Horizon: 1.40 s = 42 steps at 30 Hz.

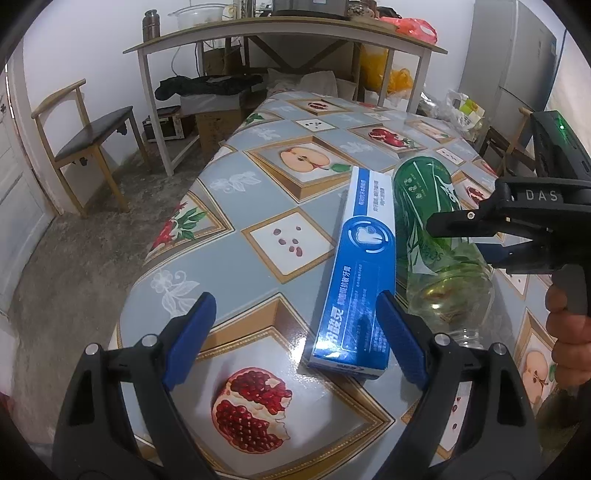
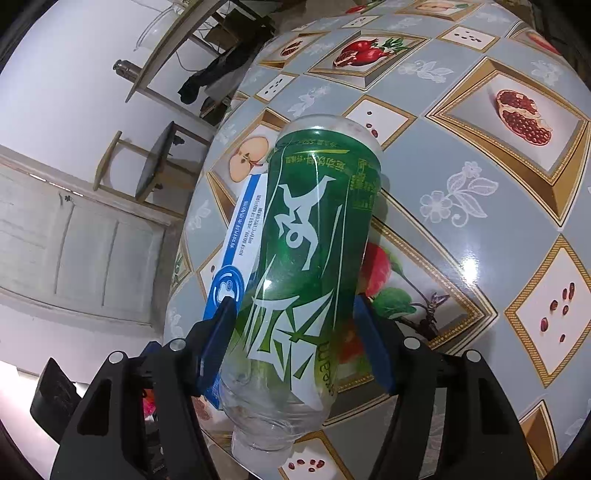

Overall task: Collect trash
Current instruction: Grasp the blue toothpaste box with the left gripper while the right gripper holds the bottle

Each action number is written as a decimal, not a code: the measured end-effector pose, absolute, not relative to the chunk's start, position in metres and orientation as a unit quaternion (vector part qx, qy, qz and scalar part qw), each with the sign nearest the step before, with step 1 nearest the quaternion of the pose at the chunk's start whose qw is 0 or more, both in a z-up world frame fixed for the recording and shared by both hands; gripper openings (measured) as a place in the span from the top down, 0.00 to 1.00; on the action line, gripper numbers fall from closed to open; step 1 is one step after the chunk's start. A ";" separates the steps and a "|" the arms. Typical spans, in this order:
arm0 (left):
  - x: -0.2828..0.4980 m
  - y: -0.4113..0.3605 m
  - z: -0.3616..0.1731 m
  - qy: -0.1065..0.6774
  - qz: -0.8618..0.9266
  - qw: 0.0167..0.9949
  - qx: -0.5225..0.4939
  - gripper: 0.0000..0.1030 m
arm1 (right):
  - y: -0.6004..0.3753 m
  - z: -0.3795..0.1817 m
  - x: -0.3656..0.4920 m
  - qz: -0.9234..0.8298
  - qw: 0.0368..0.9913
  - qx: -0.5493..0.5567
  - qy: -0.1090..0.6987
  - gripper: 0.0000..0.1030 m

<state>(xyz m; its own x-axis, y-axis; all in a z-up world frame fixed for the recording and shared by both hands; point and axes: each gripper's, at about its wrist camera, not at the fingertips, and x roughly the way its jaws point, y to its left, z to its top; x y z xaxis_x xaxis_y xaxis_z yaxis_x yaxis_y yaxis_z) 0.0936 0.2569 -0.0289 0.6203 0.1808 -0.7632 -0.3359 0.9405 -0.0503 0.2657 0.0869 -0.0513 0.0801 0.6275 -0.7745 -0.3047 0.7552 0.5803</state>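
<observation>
An empty clear plastic bottle with a green label (image 2: 306, 258) lies on the fruit-patterned tablecloth (image 2: 461, 184). My right gripper (image 2: 295, 343) has its blue pads on both sides of the bottle near its neck end and is shut on it. The bottle also shows in the left wrist view (image 1: 432, 229), with the right gripper (image 1: 476, 236) on it. A blue and white toothpaste box (image 1: 364, 266) lies flat just left of the bottle. My left gripper (image 1: 295, 332) is open, low over the table; its right pad (image 1: 397, 332) is beside the box's near end.
A wooden chair (image 1: 88, 140) stands on the floor to the left. A desk (image 1: 288, 33) with clutter on and under it stands beyond the table's far end. Plastic bags (image 1: 461, 107) sit at the far right. A white door (image 2: 74, 240) is on the left.
</observation>
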 end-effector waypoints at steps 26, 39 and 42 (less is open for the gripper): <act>0.116 0.242 -0.055 0.446 0.073 0.881 -0.139 0.53 | -0.015 -0.044 0.241 0.281 0.757 0.115 0.578 0.42; 0.070 0.198 -0.058 0.505 0.015 0.840 -0.197 0.47 | -0.060 -0.039 0.216 0.274 0.766 0.087 0.574 0.43; 0.068 0.193 -0.052 0.503 0.013 0.842 -0.192 0.37 | -0.066 -0.040 0.214 0.276 0.762 0.091 0.579 0.42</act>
<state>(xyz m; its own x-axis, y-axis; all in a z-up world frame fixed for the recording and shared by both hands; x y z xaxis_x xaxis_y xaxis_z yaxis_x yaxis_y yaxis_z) 0.0684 0.1933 -0.0523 0.4927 -0.1711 -0.8532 -0.2152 0.9261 -0.3100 0.2141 -0.0665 -0.0401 0.1783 0.5261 -0.8315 -0.3149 0.8311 0.4584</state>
